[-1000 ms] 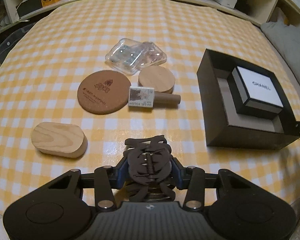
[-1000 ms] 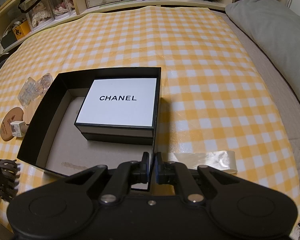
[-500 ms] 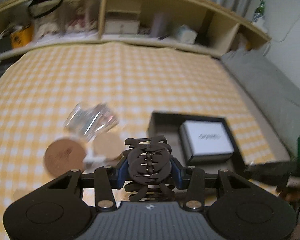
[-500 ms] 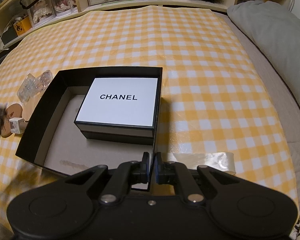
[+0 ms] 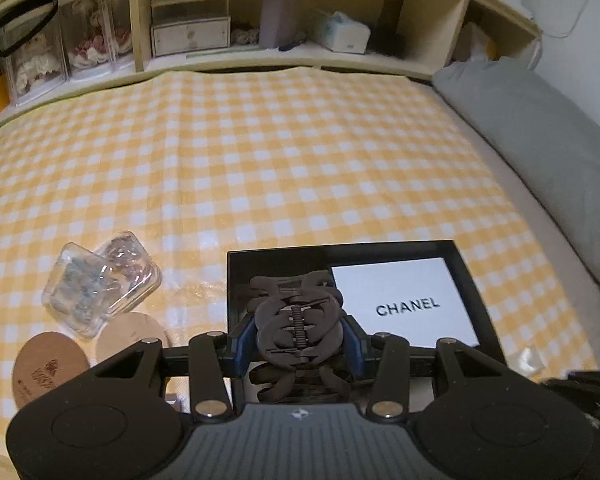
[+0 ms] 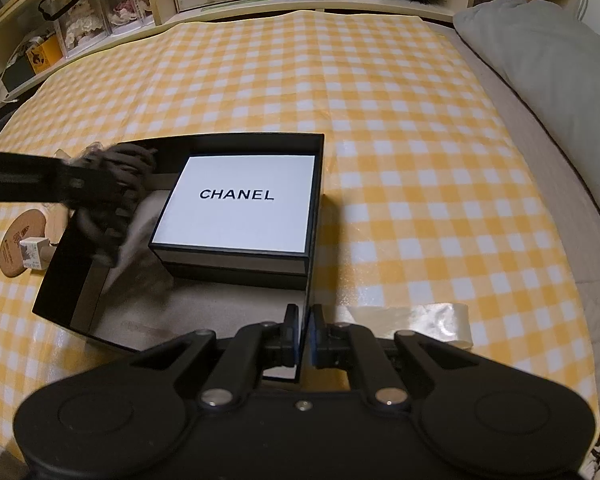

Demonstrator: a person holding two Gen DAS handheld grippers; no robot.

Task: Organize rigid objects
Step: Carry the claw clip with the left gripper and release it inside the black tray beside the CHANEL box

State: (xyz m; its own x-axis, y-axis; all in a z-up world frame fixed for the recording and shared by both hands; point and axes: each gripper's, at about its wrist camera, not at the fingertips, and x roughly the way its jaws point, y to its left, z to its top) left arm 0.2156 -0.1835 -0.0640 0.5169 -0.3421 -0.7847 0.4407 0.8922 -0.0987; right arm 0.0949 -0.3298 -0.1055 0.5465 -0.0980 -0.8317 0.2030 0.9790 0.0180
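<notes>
My left gripper (image 5: 298,330) is shut on a dark brown hair claw clip (image 5: 298,316) and holds it over the left part of the open black box (image 5: 340,248). In the right wrist view the clip (image 6: 112,192) hangs blurred above the box's left wall (image 6: 66,264). A white Chanel box (image 6: 240,204) sits inside at the right. My right gripper (image 6: 305,334) is shut on the black box's near right wall.
Clear plastic cases (image 5: 100,280), a cork coaster (image 5: 48,364) and a round wooden disc (image 5: 130,338) lie left of the box. A small labelled tube (image 6: 34,252) lies by the coaster. A grey pillow (image 6: 540,60) is at the right; shelves stand behind.
My left gripper has lifted the clip off the cloth and carried it right, over the black box. My right gripper has kept its hold on the box wall.
</notes>
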